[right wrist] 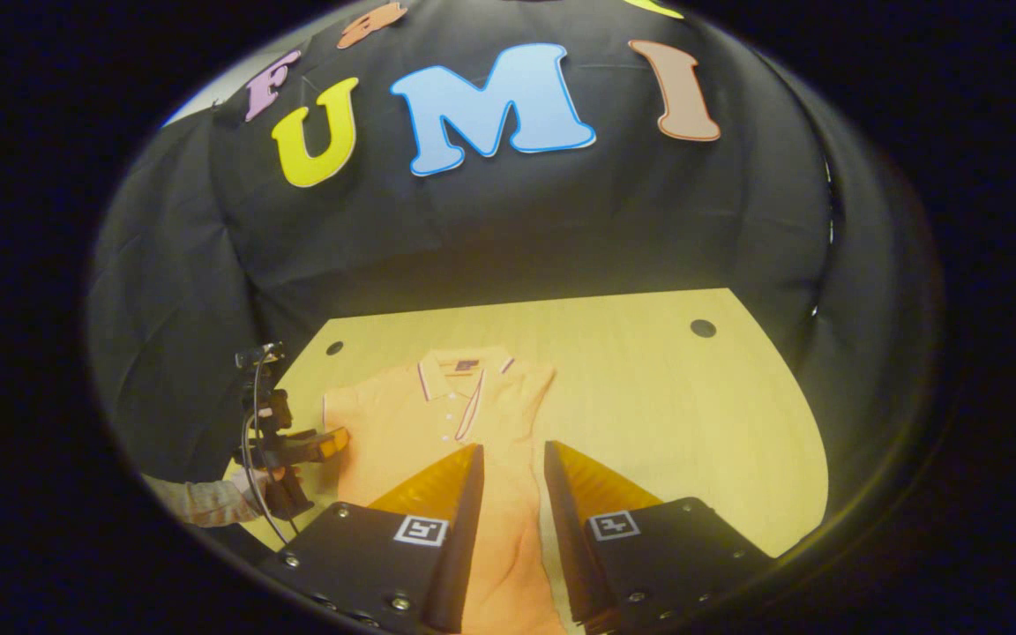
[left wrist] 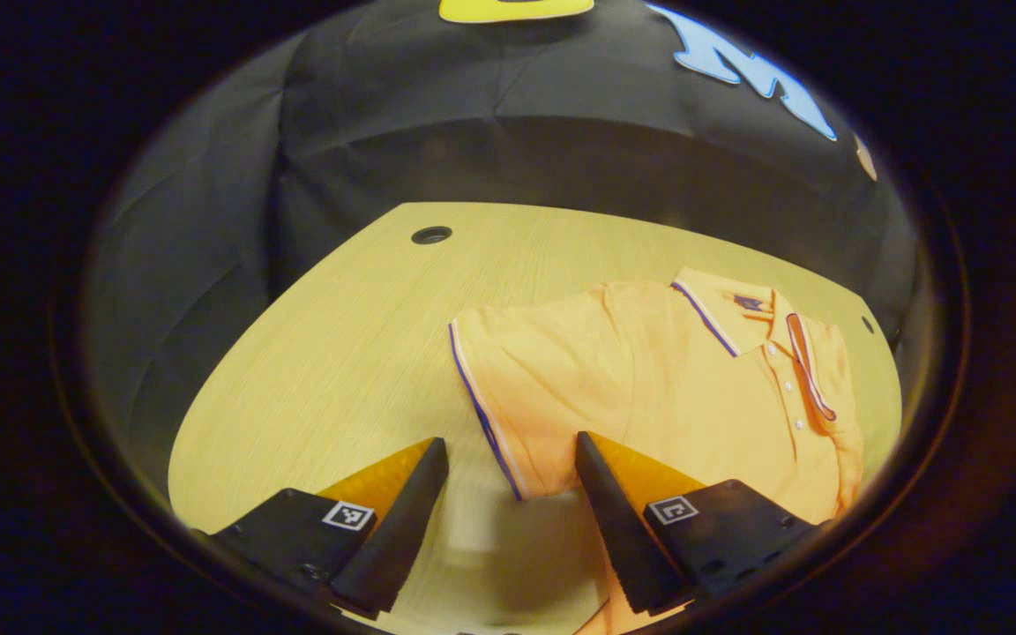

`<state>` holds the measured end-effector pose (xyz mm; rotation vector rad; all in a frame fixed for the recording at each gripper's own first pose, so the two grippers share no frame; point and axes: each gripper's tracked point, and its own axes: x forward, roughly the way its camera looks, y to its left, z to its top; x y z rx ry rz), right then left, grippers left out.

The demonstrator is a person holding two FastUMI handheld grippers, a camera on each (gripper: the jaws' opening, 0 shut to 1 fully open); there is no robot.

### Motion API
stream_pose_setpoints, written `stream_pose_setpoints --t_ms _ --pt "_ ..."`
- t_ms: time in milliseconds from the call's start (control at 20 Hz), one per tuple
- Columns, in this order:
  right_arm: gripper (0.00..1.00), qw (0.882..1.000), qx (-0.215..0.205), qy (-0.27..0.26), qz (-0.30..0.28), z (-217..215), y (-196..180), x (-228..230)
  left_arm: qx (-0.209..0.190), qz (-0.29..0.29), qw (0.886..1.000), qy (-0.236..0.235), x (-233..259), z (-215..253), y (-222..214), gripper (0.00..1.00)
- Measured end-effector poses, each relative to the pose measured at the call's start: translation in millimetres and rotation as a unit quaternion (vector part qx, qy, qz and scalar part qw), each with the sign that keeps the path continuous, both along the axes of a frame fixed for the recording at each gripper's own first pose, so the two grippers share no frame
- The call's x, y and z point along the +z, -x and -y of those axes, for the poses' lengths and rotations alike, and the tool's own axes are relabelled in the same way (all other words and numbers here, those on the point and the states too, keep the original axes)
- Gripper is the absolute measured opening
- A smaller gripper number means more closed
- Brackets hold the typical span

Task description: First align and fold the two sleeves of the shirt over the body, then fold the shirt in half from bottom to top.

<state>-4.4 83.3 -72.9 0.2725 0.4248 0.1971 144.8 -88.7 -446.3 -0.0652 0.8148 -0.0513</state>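
Observation:
An orange polo shirt [left wrist: 649, 388] lies flat on the wooden table [left wrist: 340, 353], collar [left wrist: 728, 309] toward the far wall. Its one spread sleeve has a blue-and-white trimmed hem [left wrist: 481, 410]. My left gripper [left wrist: 509, 444] is open just above that hem, and the hem's lower corner lies between the fingers. In the right gripper view the shirt [right wrist: 420, 423] lies ahead, and a strip of its fabric [right wrist: 508, 529] runs down through the gap of my right gripper [right wrist: 513, 450], whose fingers stand apart. The left gripper [right wrist: 323, 444] shows there at the shirt's left edge, held by a hand [right wrist: 274, 481].
Black cloth walls close the table on the far side and both ends. The tabletop has small round holes [left wrist: 431, 235] [right wrist: 703, 328] near its back corners. Bare wood [right wrist: 676, 414] stretches to the right of the shirt.

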Motion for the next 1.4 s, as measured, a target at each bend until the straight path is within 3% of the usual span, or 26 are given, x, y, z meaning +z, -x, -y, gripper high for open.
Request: stream_pose_setpoints --t_ms 150,300,350,400,500,550,700,950,1250,1400 --pt "0.43 1.000 -0.009 -0.005 -0.006 6 4 -6 0.008 0.003 1.000 0.002 1 4 1 0.98" --pt "0.44 1.000 -0.013 -0.012 -0.010 7 4 -9 0.009 0.004 1.000 0.004 3 9 -1 0.53" --pt "0.44 1.000 -0.014 -0.011 -0.011 7 4 -10 0.008 0.008 1.000 0.016 7 12 -2 0.53" --pt "0.44 1.000 -0.014 -0.011 -0.011 8 4 -11 0.012 0.006 1.000 0.020 6 14 -1 0.31" --pt "0.44 1.000 -0.013 -0.010 -0.013 8 5 -13 0.010 0.004 1.000 0.016 6 13 -1 0.27" --pt "0.44 1.000 -0.012 -0.010 -0.015 7 5 -14 0.014 0.002 1.000 0.009 7 14 1 0.10" --pt "0.43 1.000 -0.012 -0.012 -0.015 7 3 -14 0.005 -0.001 1.000 -0.006 10 19 0 0.10" --pt "0.43 0.999 -0.013 -0.021 -0.021 6 1 -19 -0.045 0.028 0.998 -0.035 45 47 -8 0.10" --pt "0.43 0.999 -0.018 -0.037 -0.032 2 1 -28 -0.164 0.079 0.983 -0.034 116 163 -4 0.10" --pt "0.43 0.998 -0.023 -0.039 -0.033 5 2 -29 -0.197 0.074 0.977 -0.018 128 211 3 0.10"
